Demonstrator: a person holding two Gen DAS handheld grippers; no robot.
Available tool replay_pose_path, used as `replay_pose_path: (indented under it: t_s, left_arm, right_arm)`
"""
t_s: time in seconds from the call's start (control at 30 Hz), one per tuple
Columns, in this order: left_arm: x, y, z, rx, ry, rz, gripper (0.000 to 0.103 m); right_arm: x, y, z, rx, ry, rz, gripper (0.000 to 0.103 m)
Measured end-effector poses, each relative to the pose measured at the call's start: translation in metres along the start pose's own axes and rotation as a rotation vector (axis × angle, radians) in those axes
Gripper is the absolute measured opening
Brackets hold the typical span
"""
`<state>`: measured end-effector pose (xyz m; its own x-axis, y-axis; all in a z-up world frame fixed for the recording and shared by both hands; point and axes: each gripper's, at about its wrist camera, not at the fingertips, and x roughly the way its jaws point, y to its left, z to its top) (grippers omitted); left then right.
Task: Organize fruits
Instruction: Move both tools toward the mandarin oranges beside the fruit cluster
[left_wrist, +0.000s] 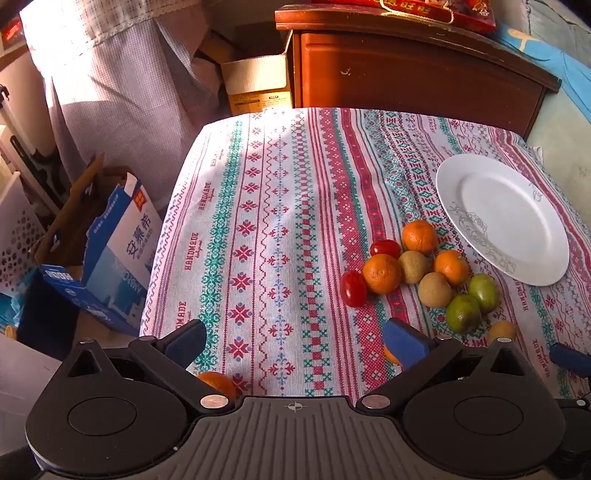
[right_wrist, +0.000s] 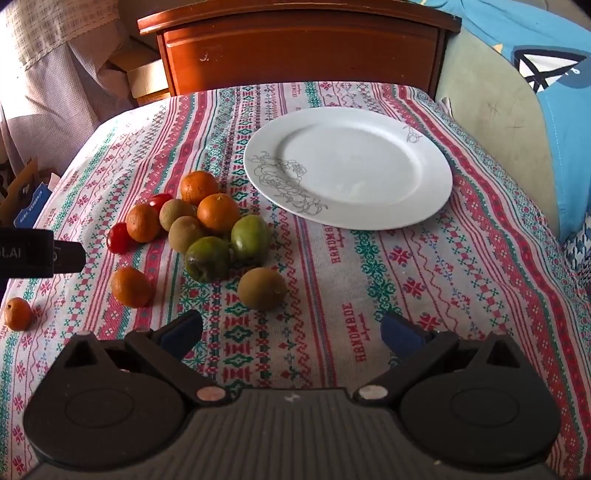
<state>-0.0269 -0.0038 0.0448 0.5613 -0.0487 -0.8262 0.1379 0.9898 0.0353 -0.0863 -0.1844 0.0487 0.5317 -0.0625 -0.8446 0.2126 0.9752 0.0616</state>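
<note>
We hold the left gripper (left_wrist: 293, 341) spread wide over bare tablecloth (left_wrist: 258, 221), gripping nothing; the fruit cluster (left_wrist: 417, 273) lies ahead to its right, just beside the white plate (left_wrist: 502, 221). Our right gripper (right_wrist: 291, 330), equally wide and empty, has the fruit ahead to its left. Only the left view shows the blue carton (left_wrist: 118, 251); only the right shows a small stray orange (right_wrist: 17, 314).
</note>
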Motion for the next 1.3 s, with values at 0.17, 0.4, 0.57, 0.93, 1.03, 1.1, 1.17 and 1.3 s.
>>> replay_pose_path:
  t_s: [0.17,0.4,0.57,0.93,1.03,1.1,1.17,1.3]
  left_arm:
    - [-0.007,0.003,0.0,-0.006,0.005,-0.006,0.103]
    - [-0.01,0.008,-0.001,-0.023,0.024,0.019,0.103]
    - [-0.008,0.012,-0.004,-0.037,0.037,0.042,0.103]
    - [-0.003,0.023,-0.01,-0.063,0.065,0.077,0.103]
    - [-0.003,0.022,-0.011,-0.053,0.064,0.077,0.103]
    - [-0.004,0.019,-0.012,-0.04,0.057,0.082,0.103]
    - [-0.004,0.017,-0.012,-0.032,0.056,0.082,0.103]
    - [-0.002,0.015,-0.014,-0.023,0.064,0.091,0.103]
  right_arm:
    - [-0.021,-0.005,0.015,0.023,-0.064,-0.02,0.102]
    - [-0.034,0.0,0.032,-0.061,-0.082,0.005,0.102]
    - [-0.025,0.005,0.029,-0.044,-0.04,-0.088,0.101]
    - [-0.011,0.01,0.028,0.007,0.059,-0.076,0.099]
    - [-0.01,0.014,0.028,-0.015,0.065,-0.069,0.099]
    - [-0.01,0.016,0.026,-0.021,0.067,-0.067,0.099]
    - [-0.009,0.017,0.026,-0.027,0.07,-0.065,0.099]
    - [-0.009,0.018,0.025,-0.033,0.061,-0.065,0.099]
